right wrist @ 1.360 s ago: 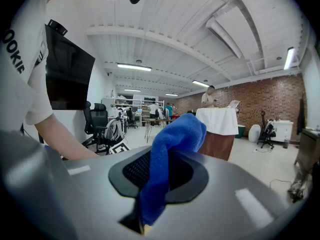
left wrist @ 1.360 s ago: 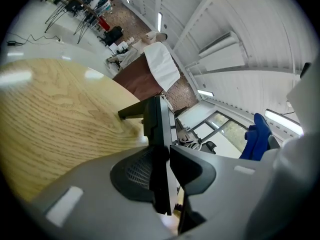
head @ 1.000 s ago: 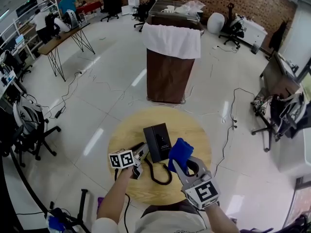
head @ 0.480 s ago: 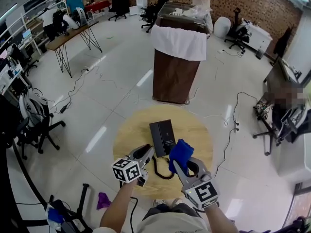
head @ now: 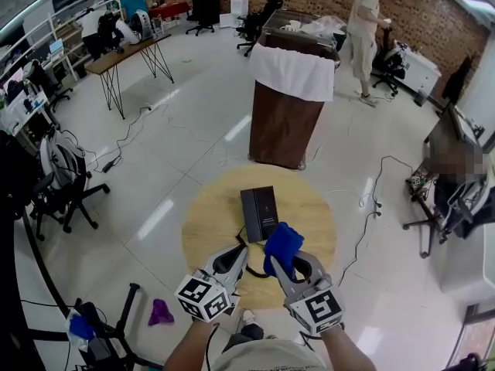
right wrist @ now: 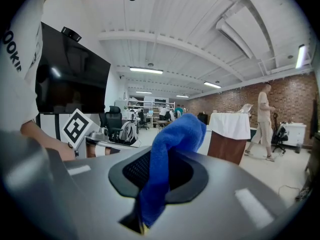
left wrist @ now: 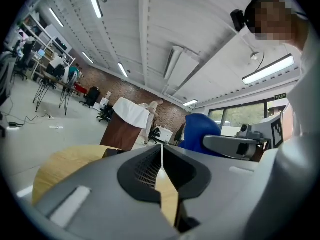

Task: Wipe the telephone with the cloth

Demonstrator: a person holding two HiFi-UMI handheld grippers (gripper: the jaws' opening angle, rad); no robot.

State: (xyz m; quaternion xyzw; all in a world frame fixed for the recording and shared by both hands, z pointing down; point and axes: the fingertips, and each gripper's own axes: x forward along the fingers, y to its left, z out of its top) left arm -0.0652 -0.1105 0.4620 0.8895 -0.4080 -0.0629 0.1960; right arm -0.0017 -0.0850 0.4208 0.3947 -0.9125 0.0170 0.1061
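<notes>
The black telephone (head: pixel 259 212) lies flat on the round wooden table (head: pixel 209 230), its cord (head: pixel 246 247) trailing toward me. My left gripper (head: pixel 238 253) hovers over the near table edge, short of the telephone. Its jaws have just been closing and now stand shut with nothing between them (left wrist: pixel 161 149). My right gripper (head: pixel 288 263) is beside it on the right, shut on the blue cloth (head: pixel 283 244), which bunches up above the jaws (right wrist: pixel 170 149). The cloth (left wrist: pixel 200 131) also shows in the left gripper view, at the right.
A brown lectern draped with a white cloth (head: pixel 290 107) stands beyond the table. A person (head: pixel 363 29) stands behind it. Office chairs (head: pixel 66 176) and floor cables are at the left, desks and chairs at the right, a purple rag (head: pixel 161 311) on the floor.
My left gripper has drawn back from the telephone's left side toward me and risen, and its jaws have closed empty. The right gripper with the cloth has barely shifted.
</notes>
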